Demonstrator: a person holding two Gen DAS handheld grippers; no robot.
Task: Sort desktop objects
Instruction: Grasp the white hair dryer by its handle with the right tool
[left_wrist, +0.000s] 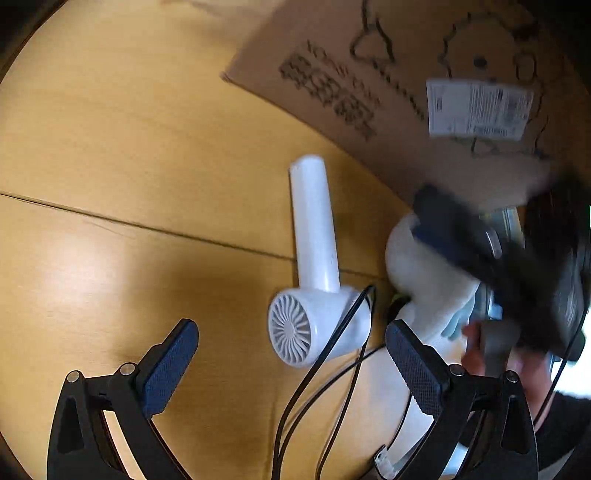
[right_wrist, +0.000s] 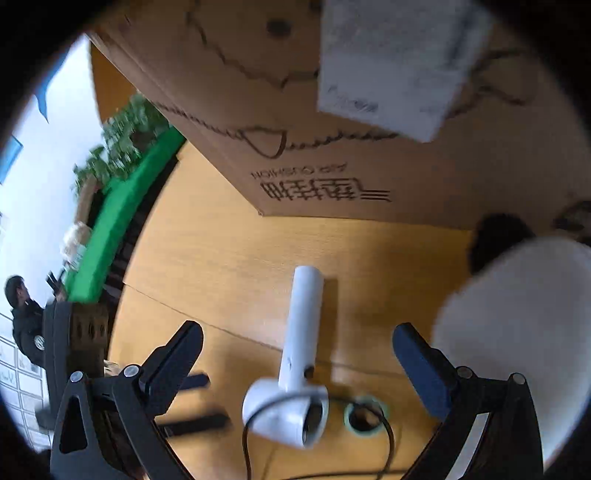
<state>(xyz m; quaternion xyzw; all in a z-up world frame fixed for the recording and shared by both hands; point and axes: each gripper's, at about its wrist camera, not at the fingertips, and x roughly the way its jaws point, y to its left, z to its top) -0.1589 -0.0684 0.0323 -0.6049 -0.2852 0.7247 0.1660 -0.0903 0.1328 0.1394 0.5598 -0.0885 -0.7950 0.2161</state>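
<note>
On the wooden tabletop (left_wrist: 129, 147), as the left wrist camera sees it, a white hair dryer (left_wrist: 317, 280) lies on its side with its handle pointing toward the far edge and its finned rear grille turned toward the camera. A black cord (left_wrist: 325, 365) runs from the dryer's body back toward the near edge. The left gripper (left_wrist: 291, 354) hovers above it with its jaws spread wide and nothing between them. Along the far edge stands a cardboard box (left_wrist: 369, 92) carrying a white shipping label (left_wrist: 478, 109). Beside the dryer, toward the right edge, sits a white rounded object (left_wrist: 417, 266), partly covered by the blurred right gripper (left_wrist: 461, 236).

From the right wrist camera, the hair dryer (right_wrist: 295, 369) lies between the spread fingers of the right gripper (right_wrist: 299, 354), whose jaws are wide apart and hold nothing. A green tape roll (right_wrist: 365, 415) lies just beside the dryer's nozzle, the cord (right_wrist: 384, 435) crossing it. The cardboard box (right_wrist: 332, 166) stands behind, at the far edge, and the white object (right_wrist: 517, 325) fills the right side.
</note>
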